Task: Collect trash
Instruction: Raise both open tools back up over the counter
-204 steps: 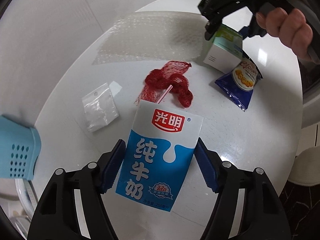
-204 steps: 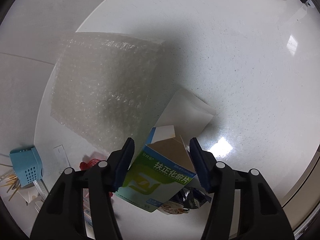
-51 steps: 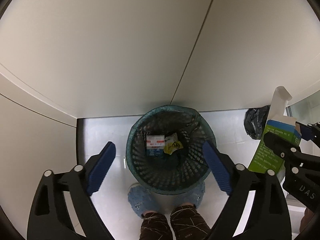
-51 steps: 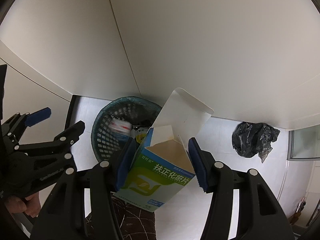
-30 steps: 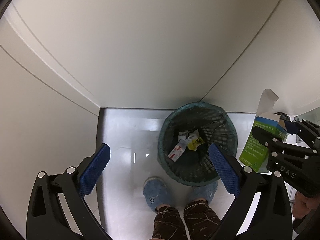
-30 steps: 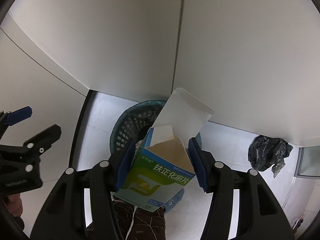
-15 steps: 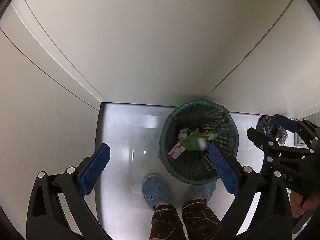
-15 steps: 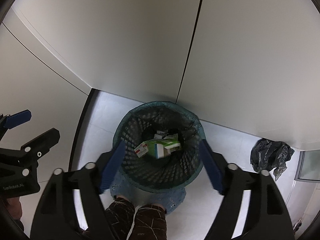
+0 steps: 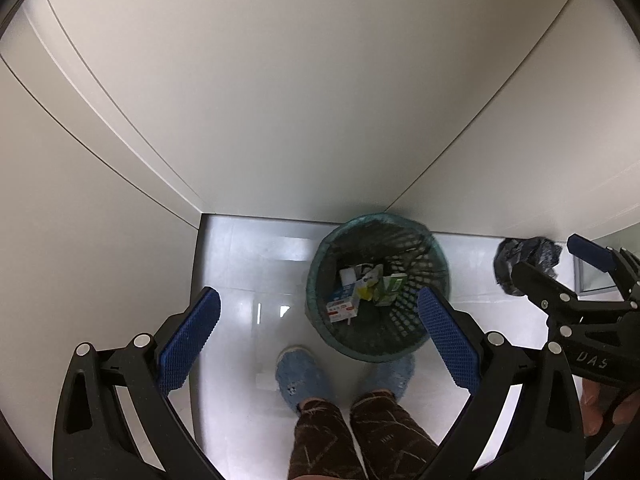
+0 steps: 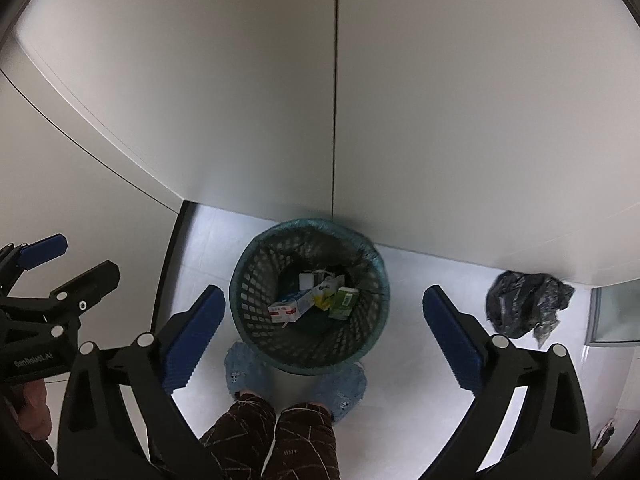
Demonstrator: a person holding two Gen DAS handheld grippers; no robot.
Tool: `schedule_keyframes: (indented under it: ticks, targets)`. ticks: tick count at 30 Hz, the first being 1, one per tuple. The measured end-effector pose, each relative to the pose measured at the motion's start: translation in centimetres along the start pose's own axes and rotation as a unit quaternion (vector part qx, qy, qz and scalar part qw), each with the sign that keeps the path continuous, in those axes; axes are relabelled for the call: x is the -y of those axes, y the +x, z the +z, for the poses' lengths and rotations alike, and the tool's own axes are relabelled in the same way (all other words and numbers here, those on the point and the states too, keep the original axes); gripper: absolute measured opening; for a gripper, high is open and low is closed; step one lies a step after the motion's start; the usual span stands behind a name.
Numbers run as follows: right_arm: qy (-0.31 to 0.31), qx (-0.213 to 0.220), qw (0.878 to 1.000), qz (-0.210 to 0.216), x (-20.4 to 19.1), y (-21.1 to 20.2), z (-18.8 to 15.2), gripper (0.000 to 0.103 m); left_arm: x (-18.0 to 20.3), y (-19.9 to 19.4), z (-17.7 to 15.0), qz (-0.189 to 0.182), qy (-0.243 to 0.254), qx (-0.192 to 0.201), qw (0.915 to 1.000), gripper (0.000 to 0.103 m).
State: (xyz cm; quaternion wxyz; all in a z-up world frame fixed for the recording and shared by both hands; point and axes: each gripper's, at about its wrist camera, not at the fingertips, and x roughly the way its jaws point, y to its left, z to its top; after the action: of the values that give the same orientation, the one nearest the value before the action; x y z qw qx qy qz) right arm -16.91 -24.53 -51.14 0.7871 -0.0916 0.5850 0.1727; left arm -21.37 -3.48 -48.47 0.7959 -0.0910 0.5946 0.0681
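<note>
While both tools are held above the floor, the left tool [image 9: 318, 344] and the right tool [image 10: 323, 338] are spread wide with nothing between their blue pads. A green mesh wastebasket [image 10: 244, 276] is seen below, standing on the white floor against the wall. Inside it, the green carton [image 10: 343, 301] is lying beside a blue-and-white milk carton [image 10: 289, 307]. A crumpled black bag [image 10: 526, 309] lies apart, to the basket's right.
</note>
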Motion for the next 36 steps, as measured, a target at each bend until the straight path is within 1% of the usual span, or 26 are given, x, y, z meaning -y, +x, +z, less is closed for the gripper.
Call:
schedule_keyframes:
  ticks: [5,9,12,16,19,24,28,31,36]
  targets:
    - [-0.008,0.021,1.0,-0.015,0.7,-5.8,1.1,0.095,0.8,-5.7,1.3,-0.005,-0.012,0.011,0.9998,0.097]
    - [-0.007,0.037,0.999,-0.019,1.6,-10.4,2.1,0.095,1.5,-10.3,2.5,-0.008,-0.022,0.023,0.9995,0.097]
    - [-0.003,0.053,0.998,-0.017,2.5,-14.4,3.0,0.095,2.4,-14.1,3.2,-0.001,-0.016,0.039,0.9991,0.097]
    - [-0.005,0.07,0.997,-0.019,3.6,-19.0,4.4,0.095,3.3,-18.4,4.2,-0.002,-0.024,0.048,0.9986,0.097]
    - [-0.005,0.083,0.996,-0.014,4.6,-22.1,5.6,0.095,4.0,-21.2,5.1,0.005,-0.022,0.06,0.9979,0.097]
    - [0.004,0.102,0.995,-0.007,6.4,-26.6,7.7,0.095,4.9,-25.5,6.9,0.004,-0.027,0.078,0.9966,0.097]
    - [0.009,0.123,0.992,-0.001,7.8,-29.4,9.4,0.095,6.0,-28.8,8.7,0.006,-0.027,0.105,0.994,0.097]
    - [0.011,0.143,0.99,0.001,8.7,-31.3,10.6,0.095,6.9,-30.9,10.5,0.01,-0.025,0.124,0.992,0.097]
    - [0.017,0.169,0.986,-0.004,9.2,-34.3,12.9,0.095,7.3,-34.0,13.8,0.009,-0.025,0.144,0.9892,0.097]
